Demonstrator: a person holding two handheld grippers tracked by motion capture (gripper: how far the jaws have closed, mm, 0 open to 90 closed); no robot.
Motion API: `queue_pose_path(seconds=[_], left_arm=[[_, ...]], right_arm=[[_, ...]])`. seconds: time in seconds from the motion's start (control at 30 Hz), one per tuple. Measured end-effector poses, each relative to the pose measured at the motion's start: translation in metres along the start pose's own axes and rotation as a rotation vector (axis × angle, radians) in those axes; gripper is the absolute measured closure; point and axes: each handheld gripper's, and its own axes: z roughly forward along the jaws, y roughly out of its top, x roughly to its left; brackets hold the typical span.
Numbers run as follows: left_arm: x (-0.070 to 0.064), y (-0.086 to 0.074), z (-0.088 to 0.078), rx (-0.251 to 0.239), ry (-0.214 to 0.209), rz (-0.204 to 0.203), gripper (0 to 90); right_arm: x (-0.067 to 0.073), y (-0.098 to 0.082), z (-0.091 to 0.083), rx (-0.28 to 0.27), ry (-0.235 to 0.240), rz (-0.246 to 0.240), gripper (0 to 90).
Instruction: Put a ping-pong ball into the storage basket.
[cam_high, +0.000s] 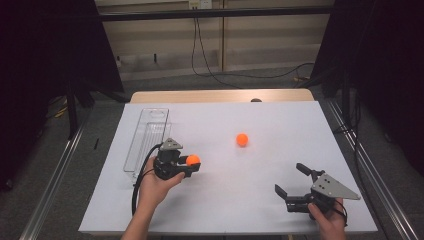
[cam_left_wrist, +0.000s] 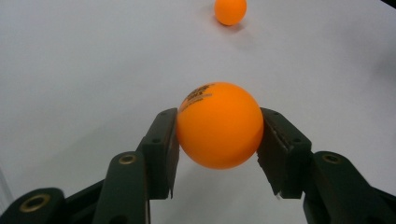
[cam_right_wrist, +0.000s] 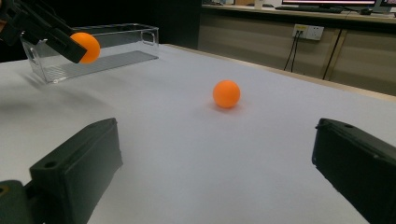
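Observation:
My left gripper (cam_high: 193, 161) is shut on an orange ping-pong ball (cam_left_wrist: 219, 125), held a little above the white table sheet (cam_high: 220, 200) beside a clear plastic bin (cam_high: 148, 131). Both black pads press the ball's sides, and black print shows on its top. The held ball (cam_right_wrist: 86, 47) and the left gripper's jaw also show at the upper left of the right gripper view. A second orange ball (cam_high: 242, 139) (cam_left_wrist: 230, 11) (cam_right_wrist: 226, 94) lies loose near the table's middle. My right gripper (cam_high: 292, 179) rests near the front right, open, jaws wide with nothing between them, pointing toward the loose ball.
The long clear bin (cam_right_wrist: 93, 51) stands at the table's left side, with nothing visible in it. A wooden table edge (cam_high: 220, 96) runs along the back. Cables (cam_high: 210, 70) lie on the floor behind, and metal rails (cam_high: 50, 185) flank the table.

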Motion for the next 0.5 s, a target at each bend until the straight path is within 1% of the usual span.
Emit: queue_pose_path(seconds=[0.03, 0.1, 0.3, 0.4, 0.43, 0.5], left_arm=[[0.0002, 0.0004, -0.0008, 0.004, 0.000, 0.007, 50.9], [-0.0009, 0.0006, -0.0015, 0.001, 0.004, 0.000, 50.9], [0.0014, 0.0017, -0.0053, 0.009, 0.006, 0.001, 50.9], [0.0024, 0.0022, -0.0065, 0.007, 0.013, 0.002, 50.9], [0.0020, 0.0024, -0.0069, 0.000, 0.013, -0.007, 50.9], [0.0024, 0.0027, -0.0078, -0.007, 0.015, -0.007, 50.9]], right_arm=[[0.0000, 0.0000, -0.0002, -0.003, 0.000, 0.002, 0.9], [-0.0005, 0.0001, -0.0011, -0.002, -0.004, 0.005, 0.9], [-0.0003, 0.0004, -0.0016, -0.003, -0.003, 0.004, 0.9], [0.0004, 0.0005, -0.0017, -0.004, -0.001, 0.000, 0.9], [0.0004, 0.0004, -0.0019, -0.005, -0.001, 0.000, 0.8], [0.0002, 0.0004, -0.0021, -0.004, -0.002, 0.002, 0.9]])
